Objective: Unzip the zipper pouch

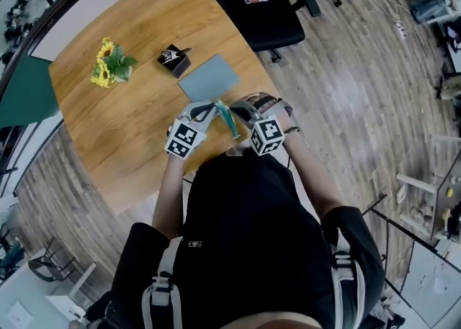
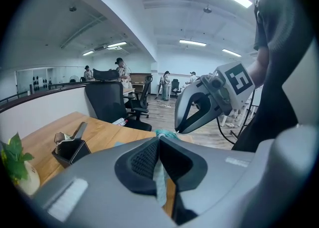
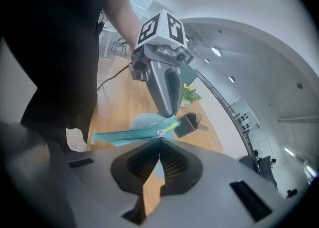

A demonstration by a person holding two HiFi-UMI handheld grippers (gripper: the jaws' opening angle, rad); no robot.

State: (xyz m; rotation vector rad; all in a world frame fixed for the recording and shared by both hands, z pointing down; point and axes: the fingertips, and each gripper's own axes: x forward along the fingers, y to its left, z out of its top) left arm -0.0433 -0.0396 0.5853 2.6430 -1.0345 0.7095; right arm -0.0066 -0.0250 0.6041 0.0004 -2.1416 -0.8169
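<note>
Teal zipper pouch (image 3: pixel 124 134) is pinched at one end by the fingers of the left gripper (image 2: pixel 159 138); fingers of the right gripper (image 3: pixel 159 139) pinch it just beside them, at the slider (image 3: pixel 160 133).

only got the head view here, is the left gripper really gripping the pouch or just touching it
Observer: Gripping. The left gripper is shut on a fold of pouch cloth.
Operator: and the right one
Observer: The right gripper is shut on pouch cloth too.
Operator: where's the slider
Observer: The slider sits just ahead of the right jaws, by the left gripper's tip. The zipper beside it looks closed.
</note>
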